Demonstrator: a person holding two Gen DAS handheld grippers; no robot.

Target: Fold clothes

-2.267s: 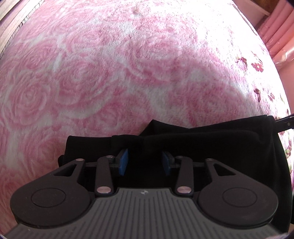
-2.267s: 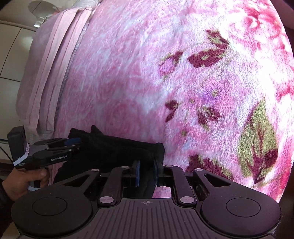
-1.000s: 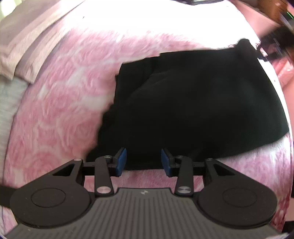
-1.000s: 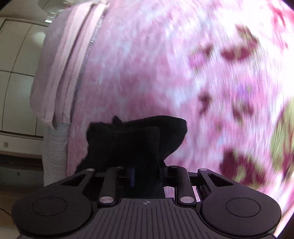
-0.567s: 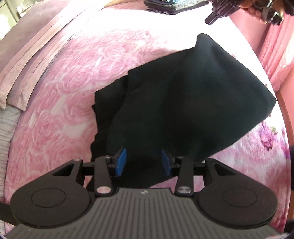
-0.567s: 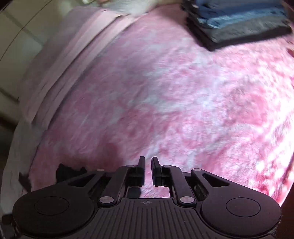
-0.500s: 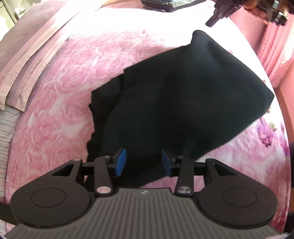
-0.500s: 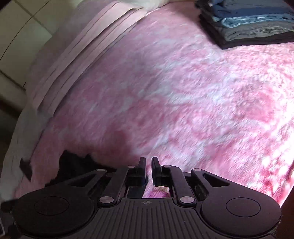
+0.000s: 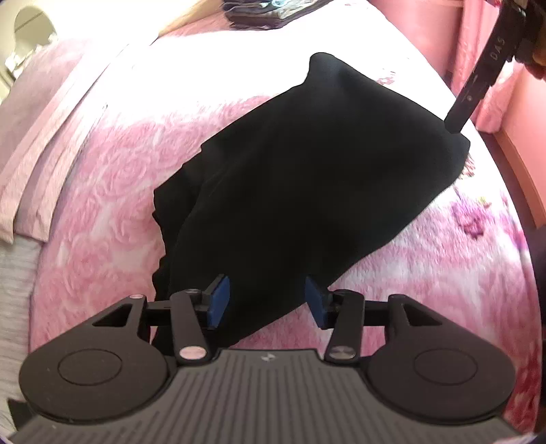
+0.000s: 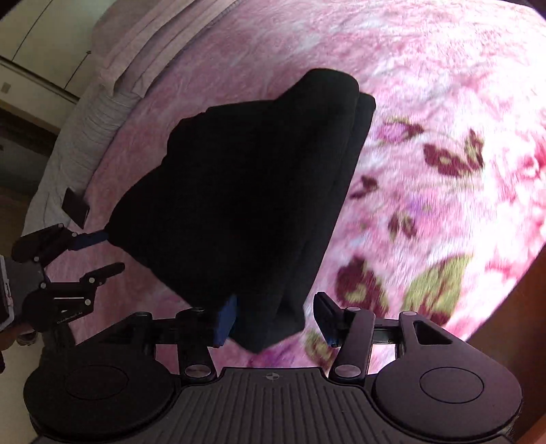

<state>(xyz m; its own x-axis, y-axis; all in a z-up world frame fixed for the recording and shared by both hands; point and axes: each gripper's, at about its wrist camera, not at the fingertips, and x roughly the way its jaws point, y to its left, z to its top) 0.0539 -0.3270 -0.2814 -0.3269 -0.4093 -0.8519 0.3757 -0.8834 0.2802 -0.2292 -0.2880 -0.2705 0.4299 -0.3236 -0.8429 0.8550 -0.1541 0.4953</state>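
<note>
A pink rose-patterned blanket (image 9: 102, 177) covers the bed under both grippers. On it lies the folded black garment (image 9: 307, 164), stretching away ahead of the left gripper (image 9: 266, 300), whose blue-padded jaws stand spread wide with the garment's near corner between them, not pinched. From the right gripper (image 10: 276, 317), the garment (image 10: 245, 191) likewise runs forward and leftward; its near folded edge sits between the parted fingers, ungripped. Beyond the garment's far end from the left gripper, a stack of folded clothes (image 9: 269, 13) rests near the bed's edge.
</note>
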